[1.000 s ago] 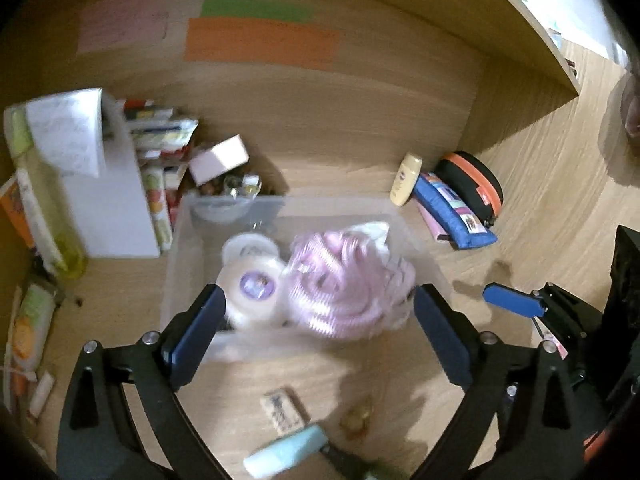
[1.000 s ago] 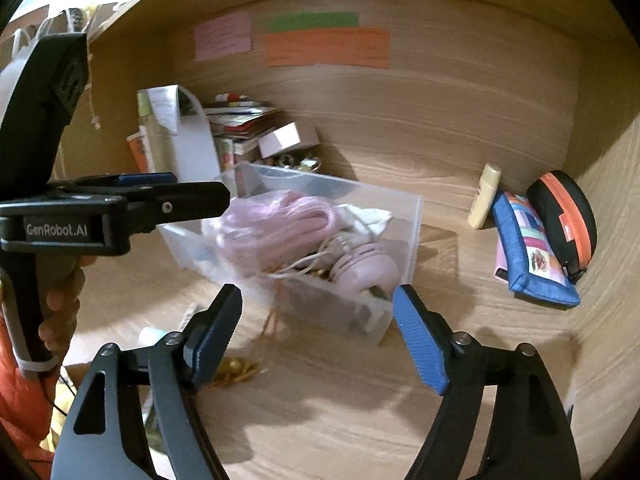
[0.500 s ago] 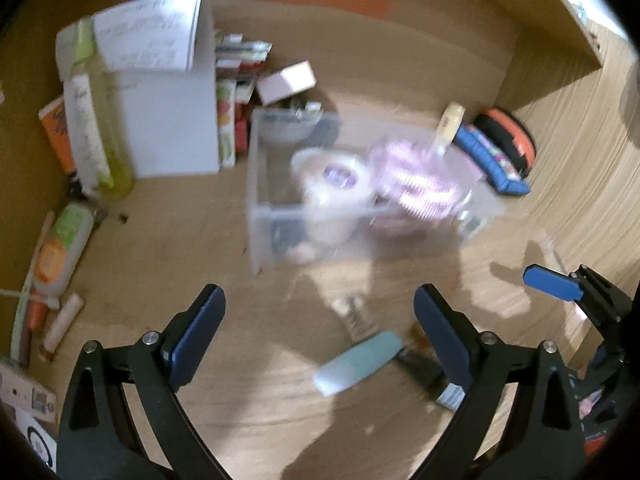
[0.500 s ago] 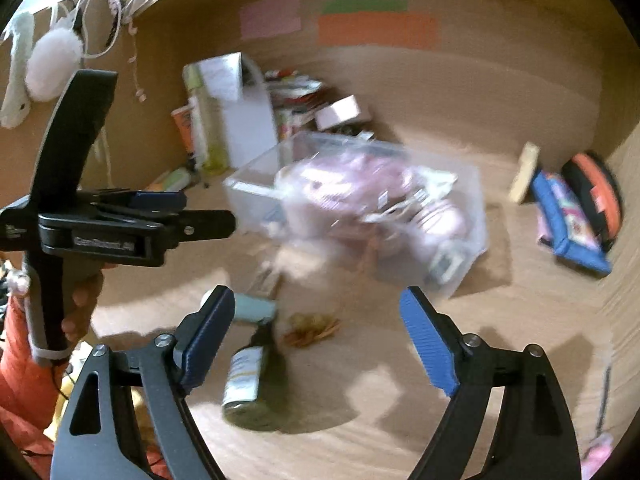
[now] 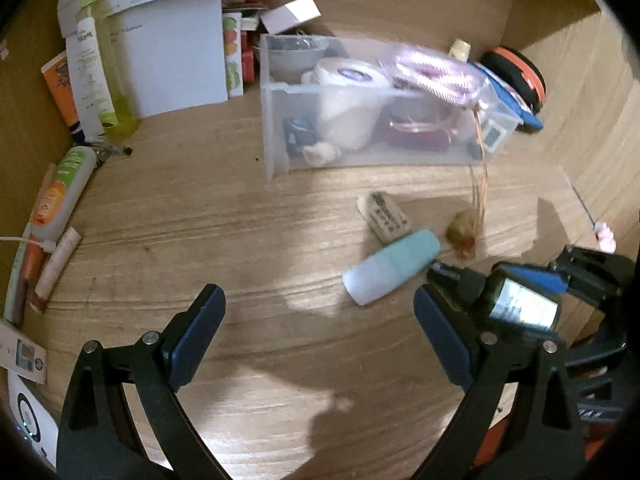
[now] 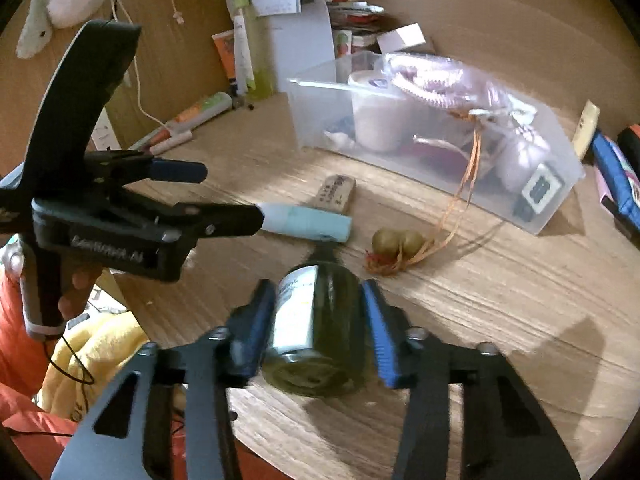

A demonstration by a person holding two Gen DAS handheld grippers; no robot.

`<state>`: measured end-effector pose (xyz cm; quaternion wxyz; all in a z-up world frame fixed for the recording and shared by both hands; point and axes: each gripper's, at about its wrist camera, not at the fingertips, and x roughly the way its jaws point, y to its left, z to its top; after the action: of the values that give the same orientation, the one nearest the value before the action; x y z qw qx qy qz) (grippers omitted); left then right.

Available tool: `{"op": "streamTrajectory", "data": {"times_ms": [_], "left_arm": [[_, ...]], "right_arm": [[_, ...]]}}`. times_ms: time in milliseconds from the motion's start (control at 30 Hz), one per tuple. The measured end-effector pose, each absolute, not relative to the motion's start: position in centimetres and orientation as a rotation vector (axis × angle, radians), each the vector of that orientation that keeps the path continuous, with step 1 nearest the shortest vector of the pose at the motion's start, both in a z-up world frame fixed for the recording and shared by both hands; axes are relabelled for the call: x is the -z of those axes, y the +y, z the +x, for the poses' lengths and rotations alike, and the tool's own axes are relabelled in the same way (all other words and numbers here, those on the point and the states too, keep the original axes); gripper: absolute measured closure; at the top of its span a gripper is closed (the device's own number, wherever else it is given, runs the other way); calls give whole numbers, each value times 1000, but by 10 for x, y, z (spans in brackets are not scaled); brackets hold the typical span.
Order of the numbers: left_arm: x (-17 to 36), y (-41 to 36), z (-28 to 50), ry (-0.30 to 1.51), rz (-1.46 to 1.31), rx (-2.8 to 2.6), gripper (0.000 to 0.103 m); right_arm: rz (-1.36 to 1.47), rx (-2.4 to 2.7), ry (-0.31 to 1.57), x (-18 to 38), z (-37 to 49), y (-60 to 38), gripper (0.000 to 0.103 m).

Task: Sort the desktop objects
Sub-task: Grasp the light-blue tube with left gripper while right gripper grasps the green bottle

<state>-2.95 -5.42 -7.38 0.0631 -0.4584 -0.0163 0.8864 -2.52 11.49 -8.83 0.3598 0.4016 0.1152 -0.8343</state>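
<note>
The right gripper (image 6: 318, 322) is closing on the dark green glass bottle (image 6: 316, 330) lying in front of the clear plastic box (image 6: 556, 184), ready to lift it, while the left gripper (image 5: 316, 334) hangs wide and empty.

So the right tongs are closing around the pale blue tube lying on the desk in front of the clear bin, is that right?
Not quite. The right tongs are closing around the dark green bottle, which lies on its side between their pads. The pale blue tube lies untouched farther back on the desk, in front of the clear bin. The right wrist view shows this.
</note>
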Motion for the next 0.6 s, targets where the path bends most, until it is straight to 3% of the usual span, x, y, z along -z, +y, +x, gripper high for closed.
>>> {"op": "streamTrajectory", "data": {"times_ms": [300, 333, 467, 600], "left_arm": [[81, -28, -42, 67, -1370, -2631, 7], [80, -24, -42, 95, -1350, -2629, 9], [81, -11, -47, 130, -1340, -2565, 37], [82, -7, -50, 162, -1337, -2578, 44]], "right_arm": [[1026, 2202, 201, 82, -28, 145, 65], [1027, 2219, 186, 81, -30, 151, 65], [1023, 2259, 145, 76, -34, 168, 65], [1013, 2281, 112, 71, -36, 182, 65]]}}
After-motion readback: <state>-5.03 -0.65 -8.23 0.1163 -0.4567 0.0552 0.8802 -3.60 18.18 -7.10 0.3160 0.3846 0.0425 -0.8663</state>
